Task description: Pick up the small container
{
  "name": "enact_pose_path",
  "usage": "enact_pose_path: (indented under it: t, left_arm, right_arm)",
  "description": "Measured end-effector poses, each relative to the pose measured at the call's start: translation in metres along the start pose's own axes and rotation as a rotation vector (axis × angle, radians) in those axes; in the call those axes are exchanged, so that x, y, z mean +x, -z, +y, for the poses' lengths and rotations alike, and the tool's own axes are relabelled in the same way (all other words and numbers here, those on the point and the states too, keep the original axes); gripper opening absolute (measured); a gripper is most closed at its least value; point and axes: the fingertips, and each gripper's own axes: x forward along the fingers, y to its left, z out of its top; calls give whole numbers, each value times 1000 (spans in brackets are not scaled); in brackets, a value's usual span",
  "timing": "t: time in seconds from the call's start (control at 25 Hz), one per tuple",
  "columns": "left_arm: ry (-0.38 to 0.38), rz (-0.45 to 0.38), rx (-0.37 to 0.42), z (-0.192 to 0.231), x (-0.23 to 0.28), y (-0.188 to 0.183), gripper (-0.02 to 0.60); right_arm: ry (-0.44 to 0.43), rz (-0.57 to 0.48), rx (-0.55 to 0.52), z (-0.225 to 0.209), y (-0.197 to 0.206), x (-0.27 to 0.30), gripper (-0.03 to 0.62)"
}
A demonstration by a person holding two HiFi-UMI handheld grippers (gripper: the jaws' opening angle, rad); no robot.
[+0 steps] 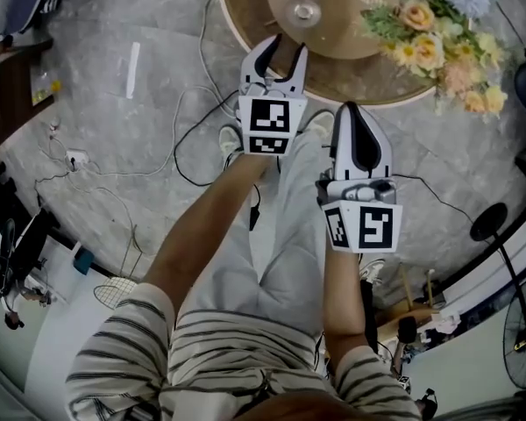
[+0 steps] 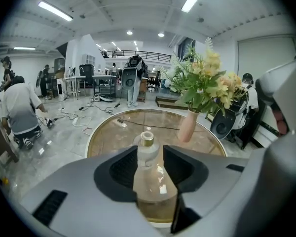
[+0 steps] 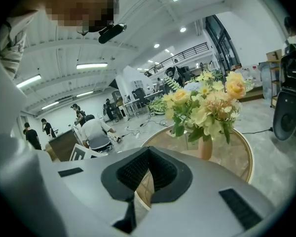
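The small container (image 1: 304, 11) is a clear bottle with a gold neck, standing upright on the round glass-topped table (image 1: 242, 26). My left gripper (image 1: 281, 49) is over the table's near edge, just short of the bottle, with its jaws parted and open. In the left gripper view the bottle (image 2: 147, 154) shows through the gap between the jaws, and the pads do not press on it. My right gripper (image 1: 351, 110) hangs lower and to the right, off the table above the person's legs, shut with nothing in it.
A pink vase (image 2: 188, 126) of yellow and cream flowers (image 1: 438, 42) stands on the table's right side. Cables (image 1: 193, 147) trail over the marble floor to the left. A fan (image 1: 522, 331) and a dark round stand (image 1: 489, 222) are at the right. People are in the room behind.
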Motion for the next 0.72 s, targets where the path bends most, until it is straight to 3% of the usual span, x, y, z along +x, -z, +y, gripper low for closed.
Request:
enact_pose_path:
  t: [0.36, 0.6, 0.72]
  left_arm:
    - [3, -26, 51, 9, 40, 9, 294]
    - [9, -38, 75, 15, 66, 12, 358]
    - [19, -35, 123, 11, 79, 16, 375]
  right_arm:
    - [10, 27, 20, -7, 26, 5, 11]
    - [21, 32, 22, -13, 34, 8, 11]
    - [25, 50, 24, -15, 44, 8, 11]
